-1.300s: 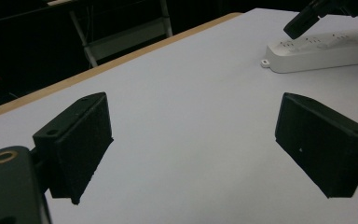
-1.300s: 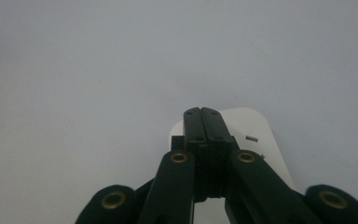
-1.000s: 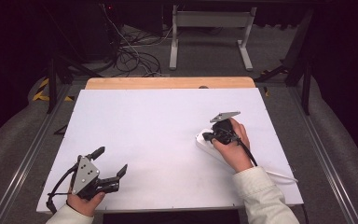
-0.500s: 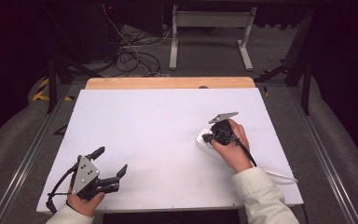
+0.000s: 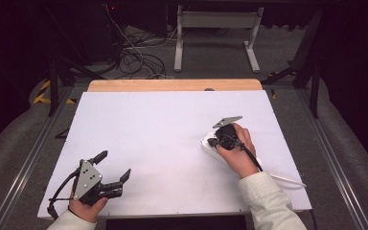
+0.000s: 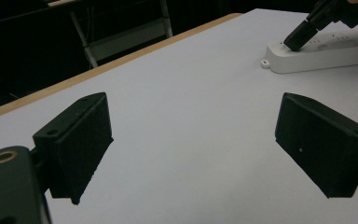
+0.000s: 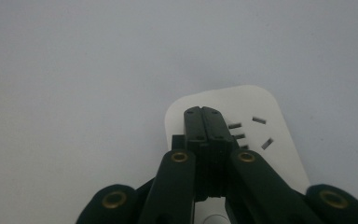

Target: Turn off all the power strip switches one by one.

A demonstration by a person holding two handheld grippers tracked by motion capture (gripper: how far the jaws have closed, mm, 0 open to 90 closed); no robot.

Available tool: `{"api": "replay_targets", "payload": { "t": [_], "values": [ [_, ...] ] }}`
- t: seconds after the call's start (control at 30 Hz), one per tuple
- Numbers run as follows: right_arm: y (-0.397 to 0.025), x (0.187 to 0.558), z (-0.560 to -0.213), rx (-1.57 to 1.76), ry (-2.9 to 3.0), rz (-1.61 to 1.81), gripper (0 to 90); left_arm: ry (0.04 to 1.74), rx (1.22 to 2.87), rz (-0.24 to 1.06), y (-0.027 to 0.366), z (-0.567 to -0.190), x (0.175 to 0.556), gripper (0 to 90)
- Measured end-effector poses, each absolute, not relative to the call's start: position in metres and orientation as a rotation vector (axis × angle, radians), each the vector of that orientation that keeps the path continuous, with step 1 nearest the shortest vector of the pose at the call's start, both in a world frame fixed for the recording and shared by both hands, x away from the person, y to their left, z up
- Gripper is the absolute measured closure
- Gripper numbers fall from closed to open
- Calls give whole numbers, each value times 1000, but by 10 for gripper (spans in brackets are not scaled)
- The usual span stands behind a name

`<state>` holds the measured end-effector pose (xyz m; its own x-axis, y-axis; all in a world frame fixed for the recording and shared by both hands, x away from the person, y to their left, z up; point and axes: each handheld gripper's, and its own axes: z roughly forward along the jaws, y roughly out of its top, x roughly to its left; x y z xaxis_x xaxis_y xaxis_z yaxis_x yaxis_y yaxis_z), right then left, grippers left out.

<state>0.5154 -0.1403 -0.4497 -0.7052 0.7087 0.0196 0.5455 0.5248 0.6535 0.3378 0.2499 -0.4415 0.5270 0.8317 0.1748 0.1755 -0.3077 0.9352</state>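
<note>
Smooth plastic on a matt sheet

White smooth plastic power strip [image 7: 242, 135]; matt white table sheet [image 5: 163, 129]; pale wooden table edge [image 5: 172, 85].

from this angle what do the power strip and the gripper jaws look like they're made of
The power strip looks like moulded white plastic, smooth with a slight sheen: rounded corners, crisp socket slots and a small mounting tab at its end. The right gripper has jaws pressed together on the strip; they look like matte black plastic, flat-faced with small holes, perhaps printed. Brass-coloured rings at the pivots suggest metal.
</note>
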Motion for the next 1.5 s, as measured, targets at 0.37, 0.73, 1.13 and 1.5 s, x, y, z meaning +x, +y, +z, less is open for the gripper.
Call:
{"api": "replay_targets", "payload": {
  "t": [0.37,0.73,1.13,1.5],
  "values": [
    [-139,514,-449,1041,2520,929,900,840,1785,843,250,-441,337,115],
    [-139,514,-450,1047,2518,931,900,840,1787,840,250,-441,337,115],
    [-142,506,-435,970,2445,1083,900,841,1785,841,251,-441,338,115],
    [-147,494,-415,924,2388,1158,900,841,1785,841,251,-441,338,115]
  ]
}}
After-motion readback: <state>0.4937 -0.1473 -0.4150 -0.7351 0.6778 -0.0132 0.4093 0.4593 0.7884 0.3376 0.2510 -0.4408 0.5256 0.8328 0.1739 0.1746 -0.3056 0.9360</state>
